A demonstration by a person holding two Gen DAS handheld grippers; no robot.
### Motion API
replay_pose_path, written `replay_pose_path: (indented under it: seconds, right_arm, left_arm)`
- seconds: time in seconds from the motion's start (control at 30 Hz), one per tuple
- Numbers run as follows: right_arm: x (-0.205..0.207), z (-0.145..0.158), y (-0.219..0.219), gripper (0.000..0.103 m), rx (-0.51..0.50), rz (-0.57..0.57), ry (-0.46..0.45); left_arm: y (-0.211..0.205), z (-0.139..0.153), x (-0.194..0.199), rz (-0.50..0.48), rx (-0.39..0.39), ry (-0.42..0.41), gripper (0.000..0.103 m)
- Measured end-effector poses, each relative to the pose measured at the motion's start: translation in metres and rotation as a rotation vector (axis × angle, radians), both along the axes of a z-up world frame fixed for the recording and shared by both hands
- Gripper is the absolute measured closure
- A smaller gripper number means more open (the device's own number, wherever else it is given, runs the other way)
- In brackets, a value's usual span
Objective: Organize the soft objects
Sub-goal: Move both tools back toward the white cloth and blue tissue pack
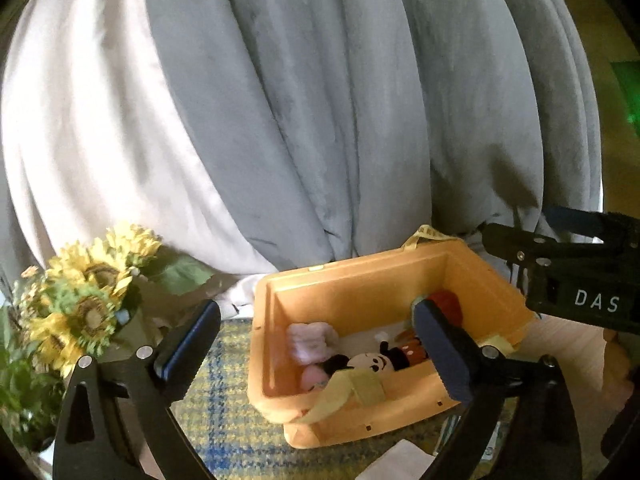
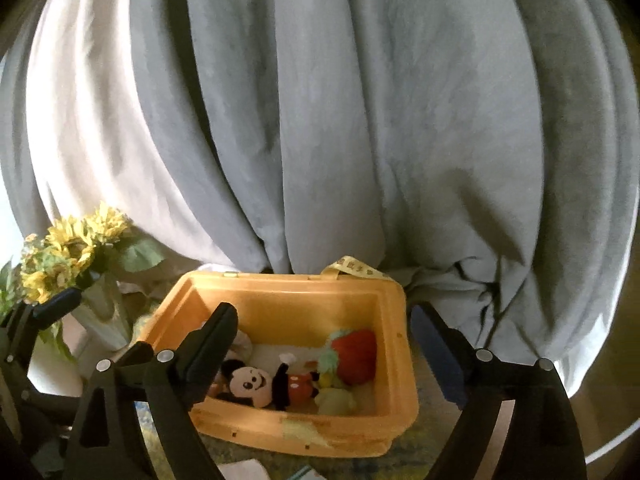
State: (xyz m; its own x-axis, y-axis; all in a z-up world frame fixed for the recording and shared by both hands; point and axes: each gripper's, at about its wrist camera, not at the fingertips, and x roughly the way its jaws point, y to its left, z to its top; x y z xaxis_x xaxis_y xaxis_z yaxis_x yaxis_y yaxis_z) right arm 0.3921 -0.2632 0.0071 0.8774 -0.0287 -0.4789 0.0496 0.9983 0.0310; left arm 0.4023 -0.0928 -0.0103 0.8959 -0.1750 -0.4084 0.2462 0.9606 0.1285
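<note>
Both tongs hang over the near side of the orange bin, which sits on a plaid cloth close to the grey curtain.

Left gripper: jaws spread wide, nothing between them. Right gripper: also wide apart and empty (its left finger overlaps the bin's near-left corner in the right wrist view).

Soft things are in the bin already:
- Mickey plush lies flat along the near wall, long axis left to right, head toward the left wall.
- Strawberry plush sits by the right wall, with a pale green plush in front of it at the near-right corner.
- Pink plush is toward the left wall.

Key relation: everything lies ahead of and below both tongs, inside the bin walls. The right gripper looks more squarely centred over the bin; the left comes from the bin's left side, near the sunflowers. My judgement: the bin looks mostly filled, and no loose soft item shows outside it in these views.
</note>
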Motion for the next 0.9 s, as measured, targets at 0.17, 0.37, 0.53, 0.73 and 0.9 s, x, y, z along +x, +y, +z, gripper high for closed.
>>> replay_pose_path:
  seconds: [0.17, 0.37, 0.53, 0.73, 0.9]
  right_arm:
    - [-0.025, 0.0, 0.001, 0.01, -0.009, -0.009, -0.033]
    - [-0.053, -0.012, 0.004, 0.01, -0.034, -0.009, -0.035]
    - [-0.07, -0.029, 0.003, 0.01, -0.028, 0.008, 0.006]
    - [-0.078, -0.049, -0.001, 0.01, -0.001, 0.018, 0.089]
    - [-0.085, -0.069, 0.003, 0.01, -0.022, 0.032, 0.155]
  left_arm:
    - [0.004, -0.002, -0.028, 0.011, 0.018, -0.033, 0.004]
    - [0.004, -0.012, -0.059, 0.019, 0.044, -0.041, 0.004]
    - [0.003, -0.024, -0.076, 0.01, 0.05, -0.007, 0.004]
    - [-0.001, -0.046, -0.085, -0.012, 0.072, 0.054, 0.004]
    - [-0.003, -0.064, -0.089, -0.033, 0.098, 0.097, 0.004]
